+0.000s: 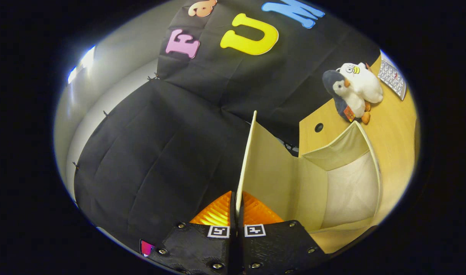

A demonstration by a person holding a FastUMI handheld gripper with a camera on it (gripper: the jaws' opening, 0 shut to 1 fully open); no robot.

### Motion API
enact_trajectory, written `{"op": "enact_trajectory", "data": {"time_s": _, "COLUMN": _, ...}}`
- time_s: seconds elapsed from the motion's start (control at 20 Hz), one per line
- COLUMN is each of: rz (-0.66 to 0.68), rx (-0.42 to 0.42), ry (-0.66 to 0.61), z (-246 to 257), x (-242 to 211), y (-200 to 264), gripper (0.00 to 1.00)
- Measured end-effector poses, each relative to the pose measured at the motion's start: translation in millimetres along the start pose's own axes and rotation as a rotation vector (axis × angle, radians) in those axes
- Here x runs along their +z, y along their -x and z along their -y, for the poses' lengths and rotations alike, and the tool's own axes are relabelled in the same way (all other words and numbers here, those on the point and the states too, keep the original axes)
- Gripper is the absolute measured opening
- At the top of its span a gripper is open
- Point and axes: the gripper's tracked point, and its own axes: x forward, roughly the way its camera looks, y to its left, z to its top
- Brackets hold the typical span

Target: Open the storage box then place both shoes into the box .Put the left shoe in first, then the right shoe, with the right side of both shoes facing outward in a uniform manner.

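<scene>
The tool (236, 214) is clamped on the raised cream fabric lid (246, 160), holding it upright so the open cream fabric storage box (347, 187) on the wooden worktop (393, 126) can accept shoes.

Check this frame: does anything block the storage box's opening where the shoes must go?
Nothing visible does. The hand-held gripper is shut on the lid, holding it up on edge, and the storage box interior beside it looks empty.

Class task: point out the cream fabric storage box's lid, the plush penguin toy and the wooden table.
Cream fabric lid (249, 152), gripper view: edge clamped between the fingers.
Plush penguin toy (349, 95), gripper view: belly.
Wooden table (393, 126), gripper view: bare top.
</scene>
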Motion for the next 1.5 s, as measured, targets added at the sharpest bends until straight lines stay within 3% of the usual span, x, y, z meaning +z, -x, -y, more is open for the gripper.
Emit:
{"op": "enact_trajectory", "data": {"time_s": 0.55, "rz": -0.022, "rx": -0.012, "ry": 0.106, "z": -24.6, "x": -42.2, "y": -58.5, "gripper": 0.0}}
{"op": "enact_trajectory", "data": {"time_s": 0.65, "rz": -0.017, "rx": 0.005, "ry": 0.156, "z": -34.0, "x": -41.9, "y": -50.3, "gripper": 0.09}}
{"op": "enact_trajectory", "data": {"time_s": 0.7, "rz": -0.018, "rx": 0.009, "ry": 0.194, "z": -35.5, "x": -48.1, "y": -61.8, "gripper": 0.21}}
{"op": "enact_trajectory", "data": {"time_s": 0.85, "rz": -0.025, "rx": -0.008, "ry": 0.312, "z": -32.5, "x": -49.1, "y": -56.8, "gripper": 0.82}}
{"op": "enact_trajectory", "data": {"time_s": 0.9, "rz": -0.017, "rx": -0.025, "ry": 0.353, "z": -31.2, "x": -49.4, "y": -53.6, "gripper": 0.96}}
{"op": "enact_trajectory", "data": {"time_s": 1.2, "rz": 0.043, "rx": -0.132, "ry": 0.585, "z": -5.7, "x": -25.3, "y": -13.9, "gripper": 0.97}}
{"op": "enact_trajectory", "data": {"time_s": 1.5, "rz": 0.132, "rx": -0.289, "ry": 0.693, "z": 41.4, "x": 17.8, "y": 43.5, "gripper": 0.97}}
